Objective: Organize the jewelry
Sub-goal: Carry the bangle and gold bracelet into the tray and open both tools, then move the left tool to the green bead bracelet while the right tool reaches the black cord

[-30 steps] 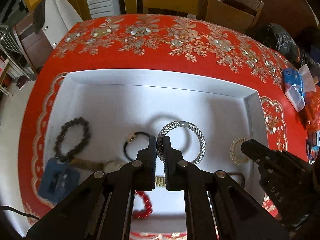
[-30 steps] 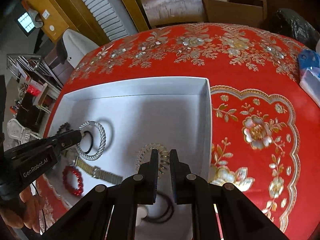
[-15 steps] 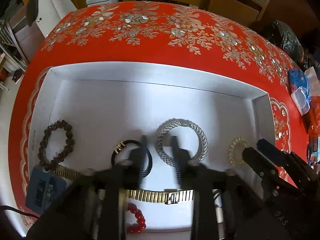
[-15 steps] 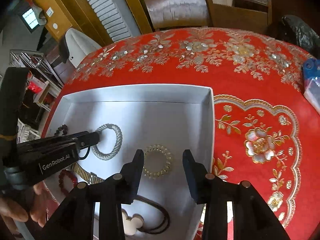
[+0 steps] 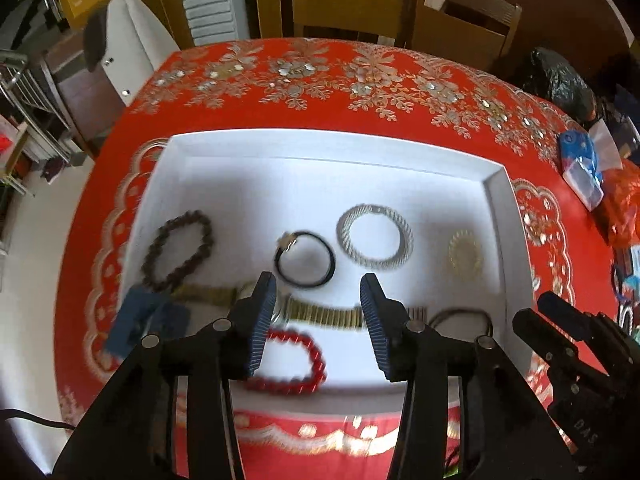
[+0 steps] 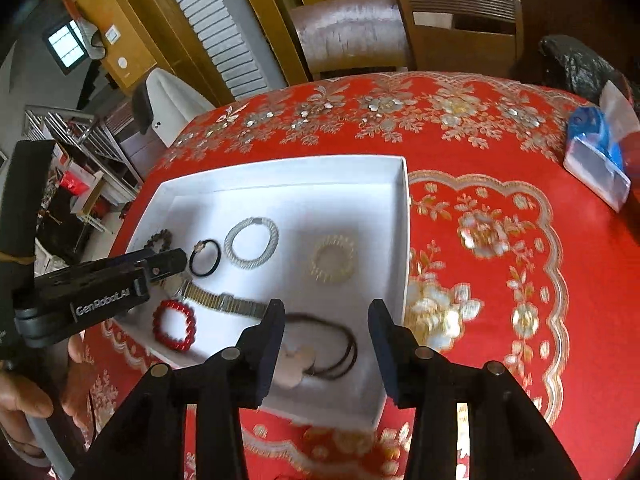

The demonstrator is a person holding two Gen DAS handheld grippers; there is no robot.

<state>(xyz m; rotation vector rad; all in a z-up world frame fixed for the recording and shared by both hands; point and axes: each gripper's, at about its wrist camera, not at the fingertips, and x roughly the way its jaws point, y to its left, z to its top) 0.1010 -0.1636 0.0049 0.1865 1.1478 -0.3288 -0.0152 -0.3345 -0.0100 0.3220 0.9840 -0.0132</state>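
A shallow white tray (image 5: 332, 144) (image 6: 404, 240) on the red tablecloth holds the jewelry: a silver mesh bracelet (image 5: 375, 237) (image 6: 252, 242), a gold spiral ring (image 5: 465, 255) (image 6: 333, 258), a black hair tie (image 5: 306, 259) (image 6: 205, 257), a dark bead bracelet (image 5: 178, 250), a gold watch band (image 5: 320, 316) (image 6: 224, 302), a red bead bracelet (image 5: 292, 364) (image 6: 174, 325) and a black cord with a pale pendant (image 6: 316, 356). My left gripper (image 5: 318, 322) is open and empty above the tray's near side. My right gripper (image 6: 326, 344) is open and empty above the cord.
A blue tag (image 5: 146, 322) lies at the tray's left near corner. A blue and white packet (image 6: 596, 160) lies at the table's right. Wooden chairs (image 6: 400, 28) stand behind the table. A black bag (image 5: 560, 80) sits at the far right.
Both grippers opened and pulled back up from the tray. The left let go of the silver mesh bracelet and the right let go of the gold spiral ring; both now lie in the tray.
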